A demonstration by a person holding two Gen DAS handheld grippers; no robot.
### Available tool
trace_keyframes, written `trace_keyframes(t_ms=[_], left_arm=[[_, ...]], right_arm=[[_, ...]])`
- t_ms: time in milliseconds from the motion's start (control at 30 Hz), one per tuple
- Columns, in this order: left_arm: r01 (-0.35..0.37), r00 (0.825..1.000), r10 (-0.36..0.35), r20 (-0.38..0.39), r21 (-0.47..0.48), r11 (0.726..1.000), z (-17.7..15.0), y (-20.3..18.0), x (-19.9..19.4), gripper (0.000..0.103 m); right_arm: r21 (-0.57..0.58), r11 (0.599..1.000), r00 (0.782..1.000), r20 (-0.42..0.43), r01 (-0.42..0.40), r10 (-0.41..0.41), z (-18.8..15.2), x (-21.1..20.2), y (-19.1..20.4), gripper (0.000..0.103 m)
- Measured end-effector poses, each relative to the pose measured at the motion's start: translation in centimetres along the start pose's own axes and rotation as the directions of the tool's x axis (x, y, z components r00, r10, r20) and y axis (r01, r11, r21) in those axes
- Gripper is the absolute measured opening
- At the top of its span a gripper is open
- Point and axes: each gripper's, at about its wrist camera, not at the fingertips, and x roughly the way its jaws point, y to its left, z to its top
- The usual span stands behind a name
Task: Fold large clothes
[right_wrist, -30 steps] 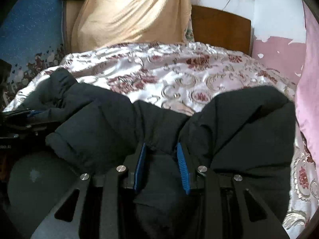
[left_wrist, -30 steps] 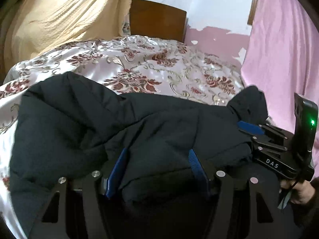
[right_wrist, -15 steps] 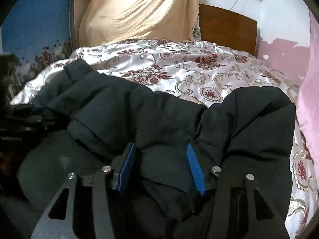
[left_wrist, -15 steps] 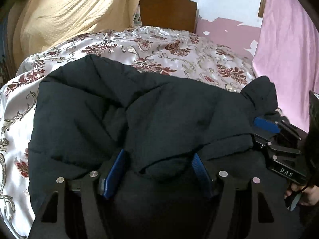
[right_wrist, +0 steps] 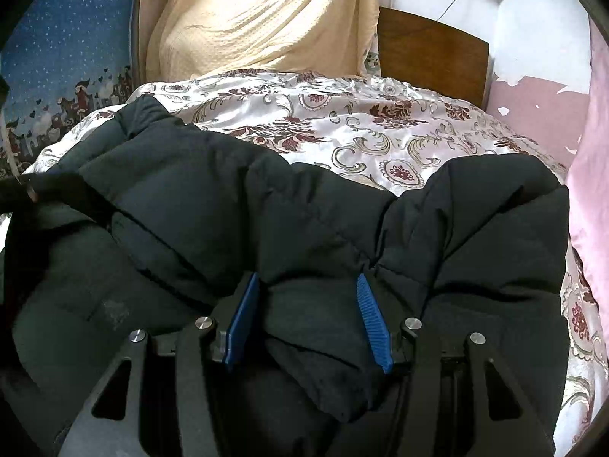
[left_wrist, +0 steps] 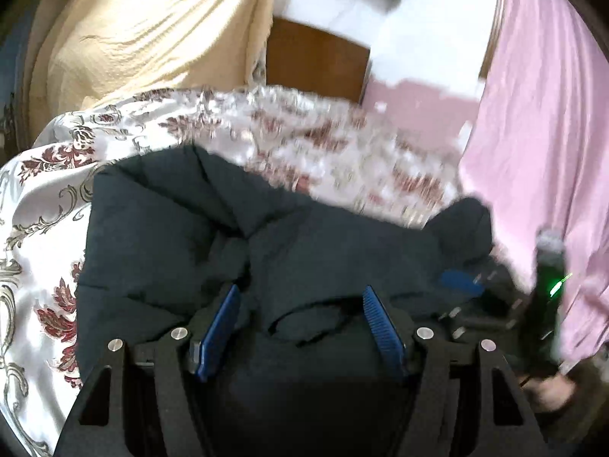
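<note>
Bunching between both grippers' wide jaws, dark jacket (right_wrist: 312, 221) on floral bedspread (right_wrist: 380, 133), pink curtain (left_wrist: 540, 122) rt, headboard (right_wrist: 430, 53) behind.

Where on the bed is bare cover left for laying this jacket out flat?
Bare floral bedspread runs from the dark jacket's far edge to the wooden headboard and cream drape; a narrower strip shows on the left. The near side is crowded: jacket bunched around the left hand-held gripper and right hand-held gripper.
</note>
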Motion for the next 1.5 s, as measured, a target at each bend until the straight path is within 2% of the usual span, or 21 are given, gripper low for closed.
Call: trace_keyframes(t_ms=[100, 133, 200, 233, 367, 467, 567, 600, 667, 700, 767, 833, 900, 967, 1033, 1200, 1367, 1500], left_arm=[[0.008, 1.000, -0.008, 0.005, -0.041, 0.999, 0.9, 0.4, 0.3, 0.066], [-0.009, 1.000, 0.009, -0.017, -0.052, 0.999, 1.0, 0.6, 1.0, 0.066], [-0.089, 0.990, 0.083, -0.118, -0.051, 0.995, 0.9, 0.9, 3.1, 0.067], [-0.095, 0.987, 0.087, -0.136, -0.053, 0.994, 0.7, 1.1, 3.7, 0.068], [-0.120, 0.980, 0.114, -0.165, -0.033, 0.992, 0.4, 1.1, 4.7, 0.068], [-0.169, 0.969, 0.170, -0.180, 0.019, 0.985, -0.2, 0.6, 5.9, 0.069], [-0.194, 0.964, 0.197, -0.177, 0.037, 0.980, 0.1, 0.2, 5.5, 0.068], [-0.193, 0.966, 0.196, -0.169, 0.031, 0.981, 0.3, 0.2, 5.0, 0.069], [-0.194, 0.969, 0.194, -0.155, 0.017, 0.981, 0.5, 0.1, 3.8, 0.081], [-0.188, 0.970, 0.189, -0.152, 0.020, 0.982, 0.5, -0.1, 3.3, 0.084], [-0.203, 0.970, 0.206, -0.127, 0.038, 0.978, 0.5, -0.5, 2.0, 0.088], [-0.213, 0.969, 0.216, -0.118, 0.042, 0.976, 0.3, -0.8, 0.9, 0.091], [-0.224, 0.966, 0.229, -0.121, 0.053, 0.973, -0.1, -1.2, -0.7, 0.096], [-0.232, 0.966, 0.240, -0.095, 0.085, 0.969, -0.7, -2.0, -2.6, 0.103], [-0.212, 0.972, 0.222, -0.080, 0.120, 0.970, -1.4, -3.1, -4.9, 0.103], [-0.147, 0.979, 0.171, -0.111, 0.199, 0.969, -3.8, -5.8, -10.4, 0.103], [-0.074, 0.982, 0.111, -0.155, 0.224, 0.972, -7.4, -8.2, -16.7, 0.103], [-0.069, 0.975, 0.117, -0.190, 0.240, 0.968, -10.2, -9.3, -20.4, 0.103]], right_arm=[[-0.004, 1.000, 1.000, 0.005, 0.008, -0.008, -0.1, 0.1, 0.1, 0.049], [-0.004, 1.000, 1.000, 0.005, 0.006, -0.006, -0.1, 0.0, 0.1, 0.049], [-0.002, 1.000, 1.000, 0.007, 0.004, -0.004, -0.1, 0.0, 0.2, 0.049], [-0.003, 1.000, 1.000, 0.008, 0.005, -0.005, -0.2, 0.0, 0.2, 0.049], [-0.001, 1.000, 1.000, 0.009, 0.004, -0.004, -0.2, 0.1, 0.2, 0.049], [-0.004, 1.000, 1.000, 0.008, 0.007, -0.007, -0.2, 0.0, 0.4, 0.049], [-0.015, 1.000, 1.000, -0.002, 0.013, -0.013, 0.1, -0.3, 0.4, 0.049], [-0.017, 1.000, 1.000, 0.003, 0.014, -0.014, 0.3, -0.7, 0.4, 0.049], [-0.005, 1.000, 1.000, 0.005, 0.012, -0.012, 0.9, -2.0, 0.3, 0.053], [0.011, 1.000, 1.000, 0.005, 0.009, -0.009, 1.1, -2.6, 0.1, 0.060], [0.060, 0.998, 1.000, 0.015, -0.014, 0.013, 1.5, -4.0, -0.5, 0.065], [0.117, 0.992, 0.999, 0.012, -0.046, 0.044, 1.5, -5.0, -1.2, 0.075], [0.146, 0.988, 0.998, 0.002, -0.056, 0.056, 1.1, -5.9, -1.6, 0.076], [0.149, 0.986, 0.997, -0.011, -0.074, 0.076, 0.2, -7.5, -1.5, 0.081], [0.131, 0.988, 0.996, -0.038, -0.079, 0.085, -0.9, -8.9, -1.0, 0.090], [0.021, 0.998, 0.990, -0.125, -0.067, 0.069, -4.0, -15.0, 0.7, 0.093], [-0.082, 0.994, 0.989, -0.134, -0.077, 0.065, -7.0, -22.5, 2.2, 0.101], [-0.145, 0.986, 0.990, -0.127, -0.078, 0.060, -10.4, -28.4, 3.3, 0.101]])
